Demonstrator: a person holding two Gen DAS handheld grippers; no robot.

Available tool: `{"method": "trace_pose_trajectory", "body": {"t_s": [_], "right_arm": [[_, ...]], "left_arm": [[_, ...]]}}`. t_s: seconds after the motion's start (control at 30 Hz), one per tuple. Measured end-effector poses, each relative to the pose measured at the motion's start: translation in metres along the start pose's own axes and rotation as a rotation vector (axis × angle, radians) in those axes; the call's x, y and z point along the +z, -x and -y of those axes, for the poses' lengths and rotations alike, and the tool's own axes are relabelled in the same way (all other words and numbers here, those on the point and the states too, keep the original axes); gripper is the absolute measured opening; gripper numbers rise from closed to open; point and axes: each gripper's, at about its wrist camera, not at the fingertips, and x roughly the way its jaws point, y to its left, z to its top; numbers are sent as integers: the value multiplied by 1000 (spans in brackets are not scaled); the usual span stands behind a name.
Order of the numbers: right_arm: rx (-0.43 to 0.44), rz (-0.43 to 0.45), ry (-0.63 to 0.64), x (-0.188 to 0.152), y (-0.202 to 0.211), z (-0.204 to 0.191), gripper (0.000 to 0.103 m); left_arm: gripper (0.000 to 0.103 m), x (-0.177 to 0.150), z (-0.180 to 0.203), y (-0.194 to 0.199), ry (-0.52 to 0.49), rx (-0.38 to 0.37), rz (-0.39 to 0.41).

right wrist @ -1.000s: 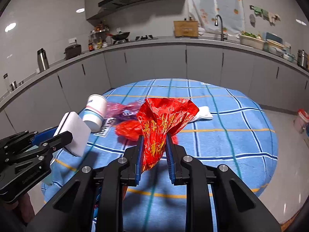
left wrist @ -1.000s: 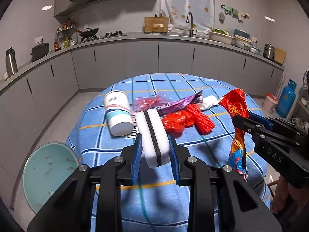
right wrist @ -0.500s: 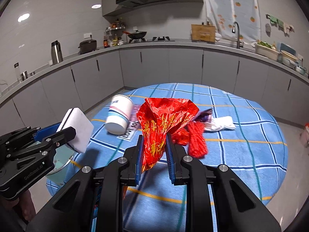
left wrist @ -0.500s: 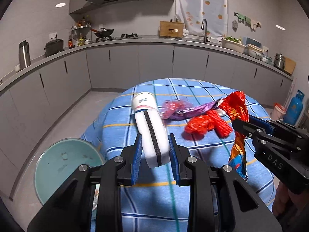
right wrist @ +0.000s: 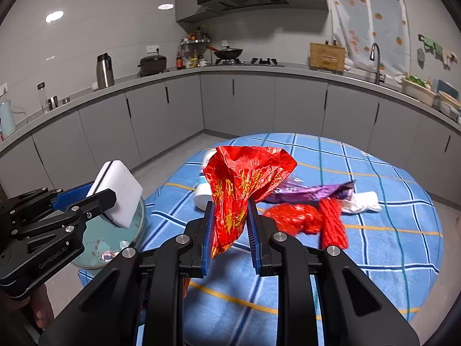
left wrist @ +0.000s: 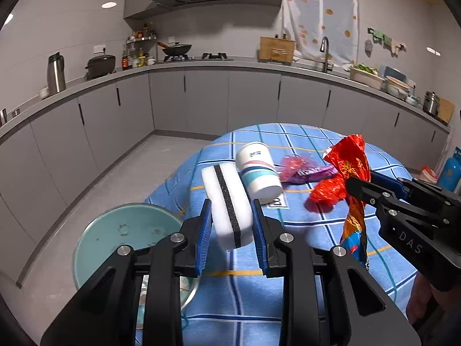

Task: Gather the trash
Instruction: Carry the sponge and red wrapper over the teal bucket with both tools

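My left gripper (left wrist: pixel 232 216) is shut on a white sponge (left wrist: pixel 227 207) with a black stripe, held above the table's left edge. The right gripper (right wrist: pixel 229 216) is shut on a crumpled red snack wrapper (right wrist: pixel 245 178); that wrapper (left wrist: pixel 353 170) and the right gripper (left wrist: pixel 357 186) show at the right of the left wrist view. The left gripper (right wrist: pixel 95 199) with the sponge (right wrist: pixel 119 190) appears at the left of the right wrist view, over a teal bin (right wrist: pixel 95 245). The bin (left wrist: pixel 121 230) stands beside the table, below left of the sponge.
On the blue checked tablecloth (right wrist: pixel 374 245) lie a tipped paper cup (left wrist: pixel 258 170), a purple wrapper (right wrist: pixel 311 193), a red net bag (right wrist: pixel 331 222), a pink bag (left wrist: pixel 294 164) and a white tissue (right wrist: pixel 363 201). Grey cabinets (left wrist: pixel 201 101) ring the room.
Both grippers have swung left with their loads, away from the table's middle toward the bin. The bin now shows larger and closer under the sponge.
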Motion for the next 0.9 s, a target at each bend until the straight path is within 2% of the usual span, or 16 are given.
{"method": "trace_pose_trajectory", "body": {"t_s": [0.9], "right_arm": [[125,34,106,28,-20,-78,23]], "left_arm": [[28,0,-95,23,116,160,26]]}}
